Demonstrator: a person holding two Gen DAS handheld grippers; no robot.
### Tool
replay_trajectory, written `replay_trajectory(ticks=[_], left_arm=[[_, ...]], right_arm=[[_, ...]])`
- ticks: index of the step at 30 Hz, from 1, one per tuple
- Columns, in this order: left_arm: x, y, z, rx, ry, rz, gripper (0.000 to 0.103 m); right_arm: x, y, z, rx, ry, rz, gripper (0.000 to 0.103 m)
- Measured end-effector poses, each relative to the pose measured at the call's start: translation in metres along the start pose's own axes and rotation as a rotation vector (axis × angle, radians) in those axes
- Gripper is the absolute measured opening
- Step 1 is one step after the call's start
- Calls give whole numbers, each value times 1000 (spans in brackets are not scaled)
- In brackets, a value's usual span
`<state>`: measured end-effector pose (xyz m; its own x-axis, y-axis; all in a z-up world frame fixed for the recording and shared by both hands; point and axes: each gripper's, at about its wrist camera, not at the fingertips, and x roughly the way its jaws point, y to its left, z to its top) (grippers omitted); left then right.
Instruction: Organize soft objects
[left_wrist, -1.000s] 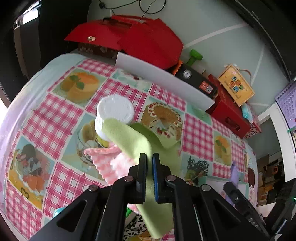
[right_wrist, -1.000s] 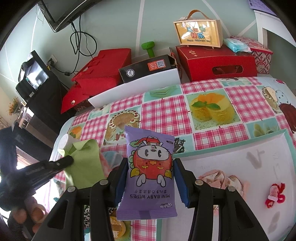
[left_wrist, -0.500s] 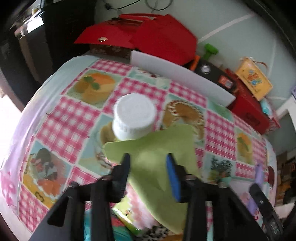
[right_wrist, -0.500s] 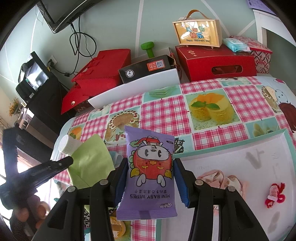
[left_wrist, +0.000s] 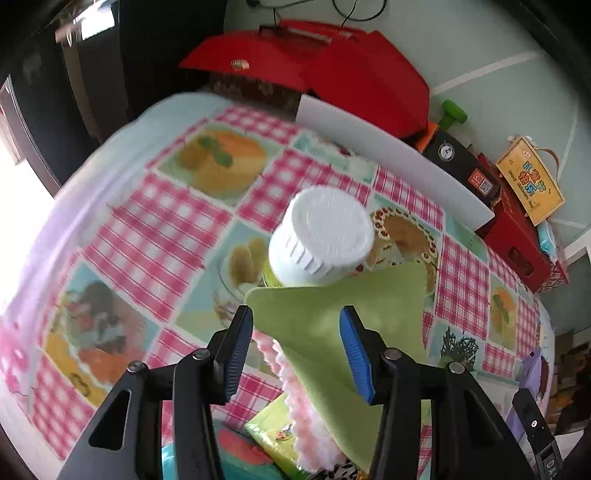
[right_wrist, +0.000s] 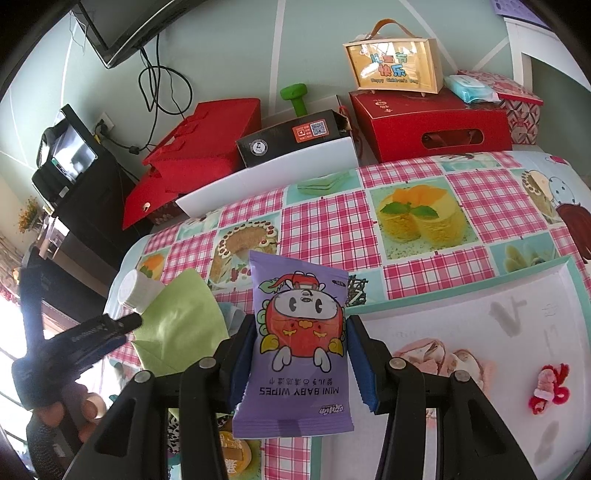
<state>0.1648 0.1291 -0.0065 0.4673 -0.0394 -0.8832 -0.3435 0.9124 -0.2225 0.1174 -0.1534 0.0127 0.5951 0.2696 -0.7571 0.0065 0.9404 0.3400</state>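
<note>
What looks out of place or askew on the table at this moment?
The green cloth lies draped against the white-capped bottle and over a pink cloth, propped up, not flat. The left gripper is opening around it, pads clear. The right gripper is shut on the wipes pack. Nothing is spilled.

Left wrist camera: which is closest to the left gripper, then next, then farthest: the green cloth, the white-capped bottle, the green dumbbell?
1. Green cloth, lying between the opening jaws of the left gripper.
2. White-capped bottle, just beyond the cloth.
3. Green dumbbell, past the table, by the wall.
</note>
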Motion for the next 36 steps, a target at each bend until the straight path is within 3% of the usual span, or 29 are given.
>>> replay_trajectory(ticks=[4,5,6,10,15,28,36], left_arm=[[19,3,-3,-34,50,-22,45],[20,4,-4,-46,52,-50,21],[20,4,-4,-52,55,-74,5],[20,0,-6,-45,53,-88,4],[11,-1,-6,-61,39,-170,1],[-46,-30,0,-17,-42,-543,1],[-104,-64,-6,89,-120,-796,1]], right_arm=[[2,-1,0,3,4,-5,51],[2,-1,0,4,5,-6,51],[2,-1,0,5,6,-6,51],[2,0,0,4,6,-7,51],[3,0,0,6,5,-7,51],[-6,-2,1,10,-15,4,51],[-42,-15,10,42,-104,23,51]])
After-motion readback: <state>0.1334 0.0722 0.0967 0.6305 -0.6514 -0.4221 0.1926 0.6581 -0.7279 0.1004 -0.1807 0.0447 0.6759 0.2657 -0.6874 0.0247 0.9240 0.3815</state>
